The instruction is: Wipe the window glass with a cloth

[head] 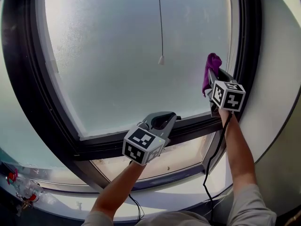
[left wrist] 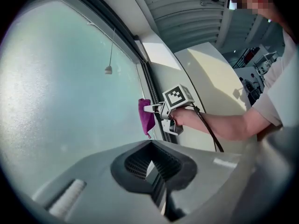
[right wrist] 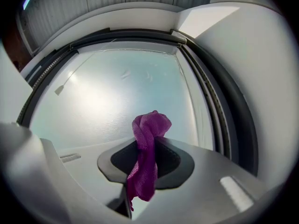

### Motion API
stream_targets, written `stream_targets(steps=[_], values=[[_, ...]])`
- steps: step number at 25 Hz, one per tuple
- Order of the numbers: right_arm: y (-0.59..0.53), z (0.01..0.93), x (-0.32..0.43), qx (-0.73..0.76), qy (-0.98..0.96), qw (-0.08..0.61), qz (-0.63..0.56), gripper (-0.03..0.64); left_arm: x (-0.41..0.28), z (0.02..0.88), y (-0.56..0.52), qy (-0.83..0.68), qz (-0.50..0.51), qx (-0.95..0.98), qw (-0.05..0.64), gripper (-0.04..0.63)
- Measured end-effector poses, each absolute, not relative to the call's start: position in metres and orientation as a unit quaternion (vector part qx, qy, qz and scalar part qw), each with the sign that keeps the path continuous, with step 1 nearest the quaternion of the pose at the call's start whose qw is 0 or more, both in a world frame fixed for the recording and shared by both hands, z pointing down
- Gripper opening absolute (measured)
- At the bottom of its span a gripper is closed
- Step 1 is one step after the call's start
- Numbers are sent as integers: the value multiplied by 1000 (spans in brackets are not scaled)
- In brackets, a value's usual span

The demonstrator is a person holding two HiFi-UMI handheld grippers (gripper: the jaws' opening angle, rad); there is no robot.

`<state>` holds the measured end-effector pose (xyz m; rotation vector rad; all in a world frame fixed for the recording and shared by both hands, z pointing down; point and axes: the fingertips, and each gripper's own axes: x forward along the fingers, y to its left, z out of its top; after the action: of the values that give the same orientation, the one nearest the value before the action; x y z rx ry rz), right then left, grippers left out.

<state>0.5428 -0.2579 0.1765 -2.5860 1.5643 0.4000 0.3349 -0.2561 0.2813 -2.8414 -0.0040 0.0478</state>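
We see the cloth [head: 211, 69], a crumpled magenta-purple rag bunched at its top and trailing a limp tail, clamped between the fingers of the right gripper [head: 210, 79]. It is up at the frosted window glass [head: 122, 55] at about 3 o'clock on the pane, just beside the dark frame [head: 245, 55]; we cannot tell whether it touches. Our right forearm reaches up and forward. The left gripper [head: 173, 117] hovers lower, near 6 o'clock by the bottom rail, with its fingers together and nothing between them, on an outstretched arm. A pull cord's weight [head: 161, 59] hangs at mid-pane.
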Motion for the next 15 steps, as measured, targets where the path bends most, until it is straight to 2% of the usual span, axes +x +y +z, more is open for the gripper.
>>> stream_targets(steps=[7, 15], values=[[-236, 154, 621, -880, 454, 46, 133, 114, 374, 262, -246, 20, 16, -983, 180, 0], [-213, 129, 642, -898, 410, 36, 158, 112, 392, 258, -238, 31, 4, -981, 193, 0]])
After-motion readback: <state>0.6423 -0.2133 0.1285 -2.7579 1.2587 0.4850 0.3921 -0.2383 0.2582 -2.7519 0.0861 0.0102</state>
